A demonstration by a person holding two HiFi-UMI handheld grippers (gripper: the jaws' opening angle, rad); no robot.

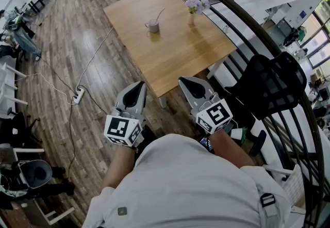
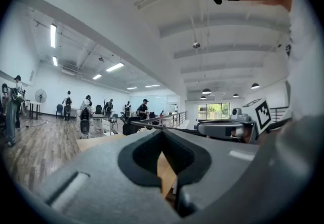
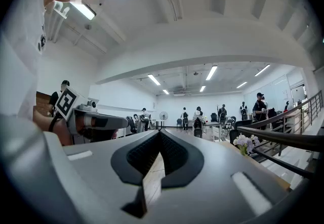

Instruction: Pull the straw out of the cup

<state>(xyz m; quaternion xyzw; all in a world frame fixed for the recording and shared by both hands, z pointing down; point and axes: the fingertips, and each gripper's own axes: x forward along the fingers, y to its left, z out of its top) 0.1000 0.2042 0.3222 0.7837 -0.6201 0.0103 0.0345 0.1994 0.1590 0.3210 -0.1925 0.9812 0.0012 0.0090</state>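
**While the straw waits across the bench, both tongs hang closed and empty**

Since the straw point(image 1: 160, 14) stands in the cup point(image 1: 153, 26), leaning up and to the right, nothing of the pull has begun; the cup sits on the far half of the bench point(image 1: 170, 57), with a small vase of flowers point(image 1: 192, 7) near it on the right; both are well apart from the person, who stands at the bench's near corner.

Nearer in, the left tongs point(image 1: 137, 87) and right tongs point(image 1: 186, 82) are held level and side by side in front of the body; each gripper view shows its jaws pressed together at the tips with nothing between them.

Several things could go wrong from here, by my reading; tongs brought in closed would only knock the straw aside, so one pair must spread first; the cup looks light, and a pull on the straw with no second pair steadying it could drag or tip the cup; a wide approach from the right could brush the vase; a cable point(image 1: 93, 59) trails over the floor left of the bench, a snag for a step that way.
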